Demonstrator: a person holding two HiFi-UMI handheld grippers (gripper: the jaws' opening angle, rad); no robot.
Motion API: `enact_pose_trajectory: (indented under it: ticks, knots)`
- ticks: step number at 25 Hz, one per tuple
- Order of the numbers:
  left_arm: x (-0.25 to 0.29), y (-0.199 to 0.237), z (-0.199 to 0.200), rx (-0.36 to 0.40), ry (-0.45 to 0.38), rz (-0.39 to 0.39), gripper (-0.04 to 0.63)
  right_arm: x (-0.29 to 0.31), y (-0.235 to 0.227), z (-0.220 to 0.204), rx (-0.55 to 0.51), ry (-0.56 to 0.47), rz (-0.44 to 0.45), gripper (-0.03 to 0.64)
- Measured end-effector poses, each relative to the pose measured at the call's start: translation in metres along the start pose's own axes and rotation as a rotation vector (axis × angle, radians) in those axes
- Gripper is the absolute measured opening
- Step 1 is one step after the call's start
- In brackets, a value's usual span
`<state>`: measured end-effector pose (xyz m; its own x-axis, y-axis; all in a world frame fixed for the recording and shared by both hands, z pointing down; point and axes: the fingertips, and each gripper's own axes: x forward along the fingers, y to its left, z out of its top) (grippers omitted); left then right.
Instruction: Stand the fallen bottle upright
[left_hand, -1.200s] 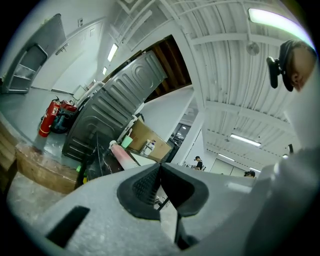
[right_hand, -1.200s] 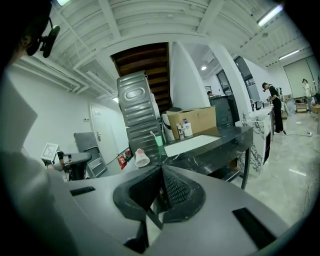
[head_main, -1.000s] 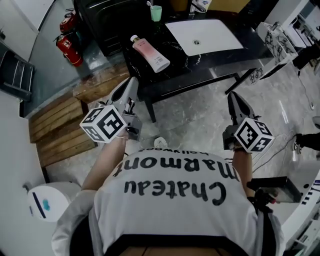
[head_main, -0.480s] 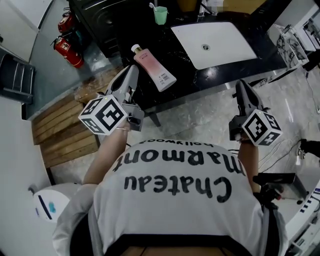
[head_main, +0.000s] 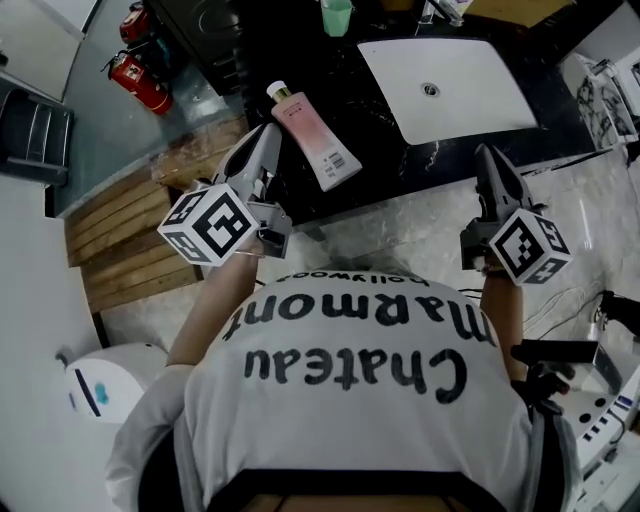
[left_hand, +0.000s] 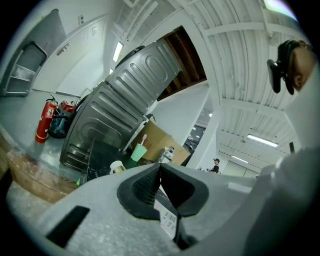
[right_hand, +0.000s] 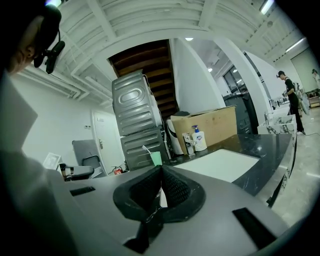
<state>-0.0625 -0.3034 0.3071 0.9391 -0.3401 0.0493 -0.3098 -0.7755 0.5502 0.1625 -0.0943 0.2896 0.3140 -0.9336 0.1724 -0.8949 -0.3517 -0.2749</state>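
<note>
Head view shows the bottle (head_main: 312, 135) lying flat on the counter (head_main: 385, 150), with the left gripper (head_main: 265, 140) and right gripper (head_main: 491, 160) short of it, jaws pressed together and empty, apparently approaching.

Cool, even indoor light washes the head view, leaving a soft sheen on the pale polished stone floor (head_main: 400, 235). Both gripper views bow fisheye-style inside black corners, white ceiling strip lights (left_hand: 262, 140) glowing, the nearest foreground soft.
</note>
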Motion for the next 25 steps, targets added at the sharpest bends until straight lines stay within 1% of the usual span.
enact_pose_trajectory:
  ticks: [5,14,18,21,22,23,24,25]
  knots:
    - [0.015,0.004,-0.002,0.0,-0.028,0.06,0.015,0.037,-0.017,0.004,0.006,0.03,0.074,0.009]
    - [0.039,-0.007,0.001,-0.001,-0.138,0.237,0.015,0.11,-0.038,0.036,-0.014,0.082,0.299,0.009]
    - [0.043,-0.014,-0.002,-0.012,-0.208,0.316,0.017,0.137,-0.043,0.043,-0.025,0.114,0.411,0.009]
    - [0.048,-0.019,-0.012,0.002,-0.214,0.379,0.027,0.151,-0.052,0.04,-0.015,0.149,0.469,0.009]
    - [0.049,-0.019,-0.016,0.008,-0.208,0.403,0.071,0.155,-0.053,0.038,-0.009,0.161,0.491,0.009]
    - [0.05,-0.019,-0.02,0.015,-0.197,0.429,0.174,0.159,-0.052,0.037,-0.006,0.171,0.518,0.009]
    - [0.05,-0.018,-0.024,0.026,-0.182,0.456,0.244,0.162,-0.051,0.035,-0.007,0.18,0.547,0.009]
    - [0.05,-0.016,-0.028,0.039,-0.163,0.485,0.249,0.165,-0.049,0.034,-0.01,0.189,0.573,0.009]
